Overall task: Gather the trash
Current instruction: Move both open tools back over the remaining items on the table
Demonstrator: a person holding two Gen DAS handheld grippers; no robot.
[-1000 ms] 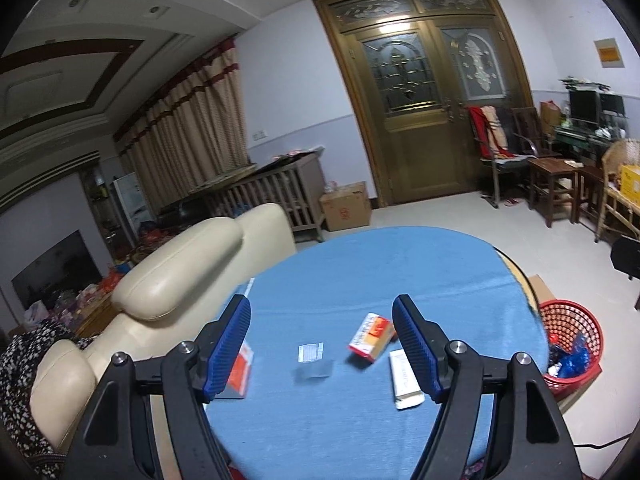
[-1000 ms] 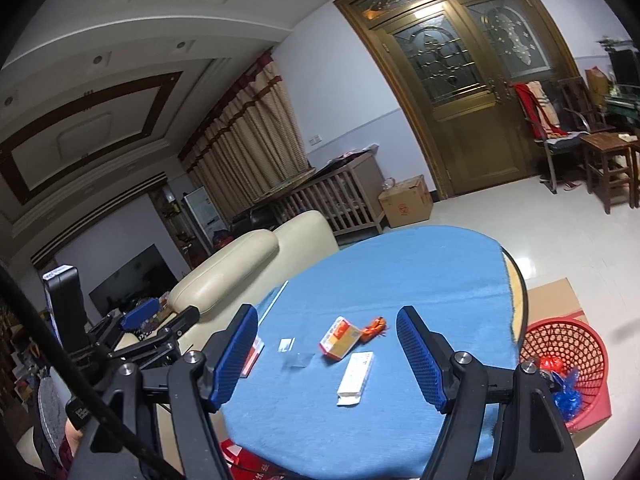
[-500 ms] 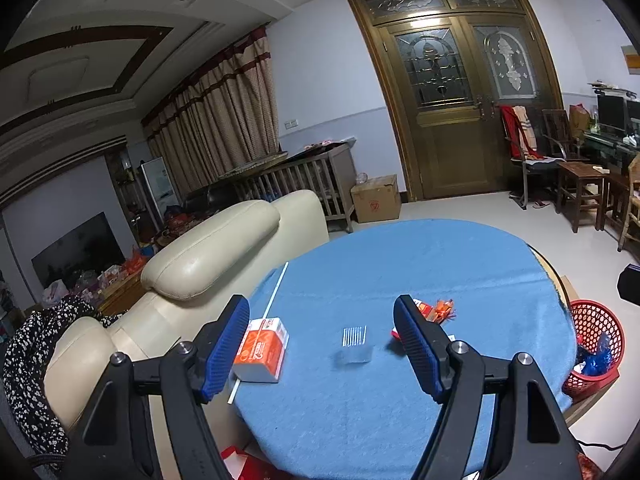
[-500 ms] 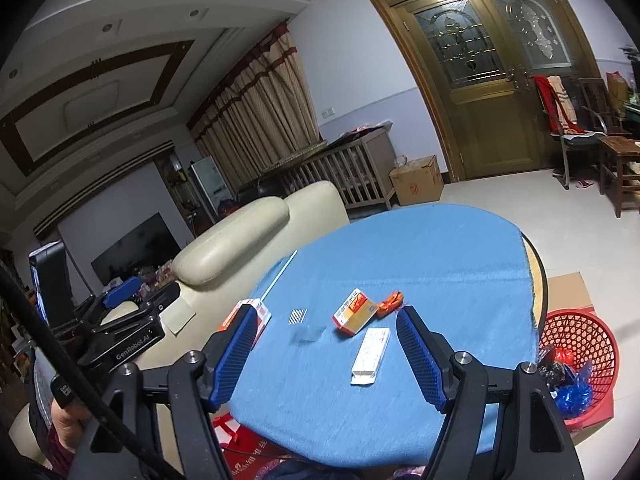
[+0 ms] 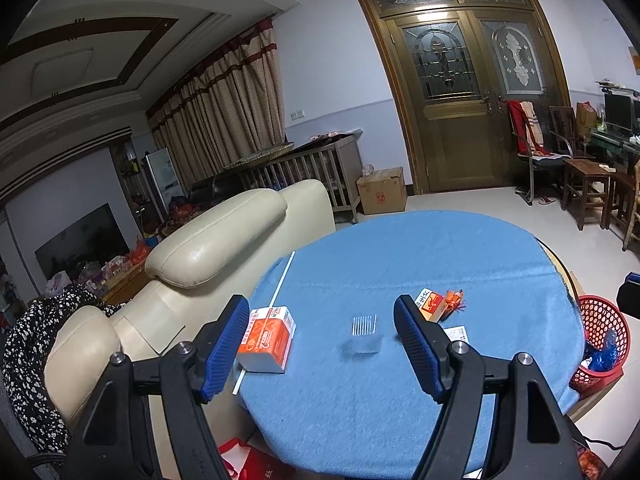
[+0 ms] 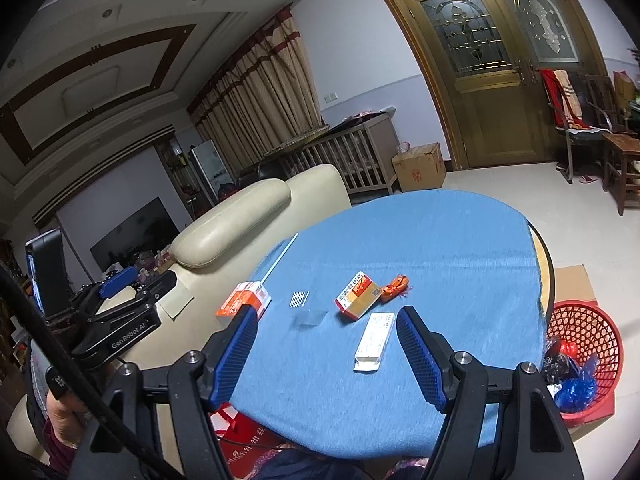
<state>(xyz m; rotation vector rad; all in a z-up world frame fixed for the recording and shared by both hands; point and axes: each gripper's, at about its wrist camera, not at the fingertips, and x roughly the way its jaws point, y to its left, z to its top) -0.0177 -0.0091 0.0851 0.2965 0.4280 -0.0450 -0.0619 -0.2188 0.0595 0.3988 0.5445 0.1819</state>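
Note:
Trash lies on a round table with a blue cloth [image 5: 400, 264] [image 6: 420, 240]. An orange-and-white carton [image 5: 267, 338] [image 6: 243, 300] lies at the left edge. A clear wrapper [image 5: 363, 326] [image 6: 306, 308] lies mid-table. An orange-yellow box [image 5: 430, 304] [image 6: 357, 294], an orange crumpled wrapper [image 5: 454, 300] [image 6: 396, 292] and a long white box [image 6: 374, 340] lie to the right. My left gripper [image 5: 322, 354] is open and empty above the near table. My right gripper [image 6: 326, 358] is open and empty, the white box between its fingers in view.
A red mesh basket [image 5: 600, 340] [image 6: 580, 354] with blue and red trash stands on the floor at the table's right. A cream leather sofa [image 5: 200, 264] [image 6: 240, 216] stands close to the table's left. A thin white stick [image 5: 282, 280] lies at the cloth's left edge.
Both grippers have pulled back and risen; the left view has swung left, so the orange-and-white carton now shows fully. Both stay open and empty.

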